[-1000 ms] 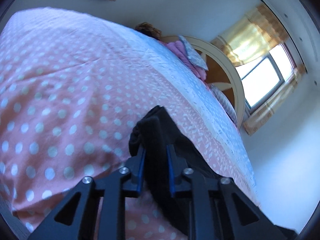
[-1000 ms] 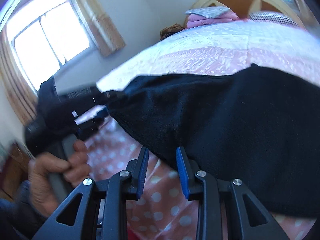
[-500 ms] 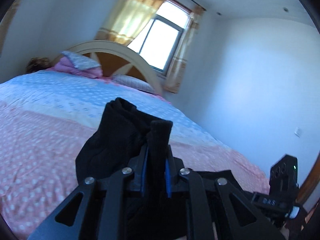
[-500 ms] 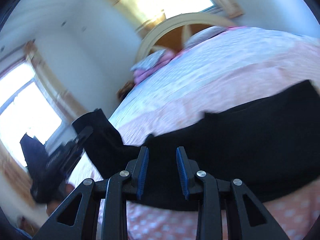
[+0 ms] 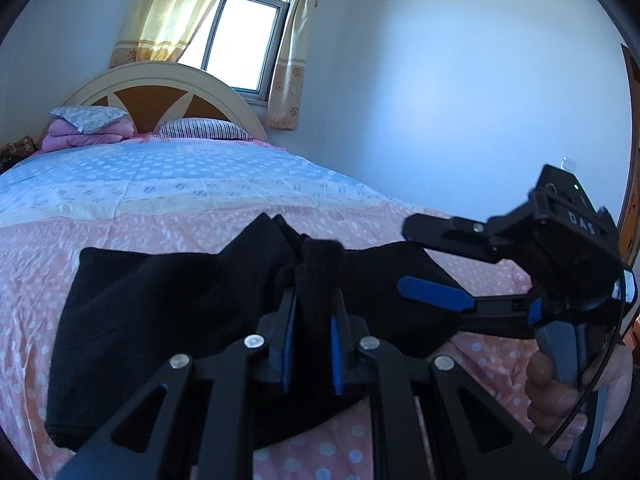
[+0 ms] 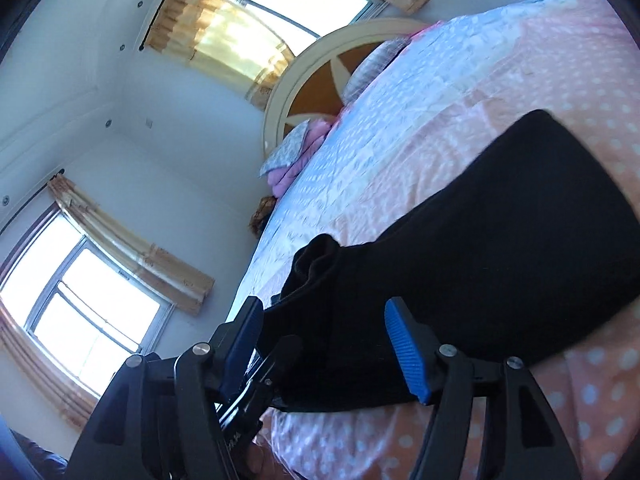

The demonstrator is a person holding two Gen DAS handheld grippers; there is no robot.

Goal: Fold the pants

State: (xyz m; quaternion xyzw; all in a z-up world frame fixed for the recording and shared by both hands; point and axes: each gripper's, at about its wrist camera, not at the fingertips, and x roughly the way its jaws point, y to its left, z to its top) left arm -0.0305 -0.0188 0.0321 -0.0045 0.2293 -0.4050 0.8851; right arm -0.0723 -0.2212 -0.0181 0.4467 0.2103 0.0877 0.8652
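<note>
The black pants (image 5: 160, 312) lie across the pink dotted bedspread (image 5: 80, 232). My left gripper (image 5: 312, 320) is shut on a bunched end of the pants, held up over the rest of the cloth. My right gripper (image 5: 420, 256) shows at the right of the left wrist view, open, with its jaws wide over the pants' right edge. In the right wrist view the right gripper (image 6: 320, 312) is open around the pants (image 6: 500, 248), and the left gripper's fingers (image 6: 276, 360) show between its jaws.
A curved headboard (image 5: 160, 84), a striped pillow (image 5: 204, 128) and folded pink bedding (image 5: 88, 132) are at the far end of the bed. Curtained windows (image 5: 244, 40) are behind. A white wall (image 5: 460, 100) runs along the bed's right side.
The left gripper has carried the pants' end across over the rest of the cloth. The right gripper has opened wide and now sits close to the left one.
</note>
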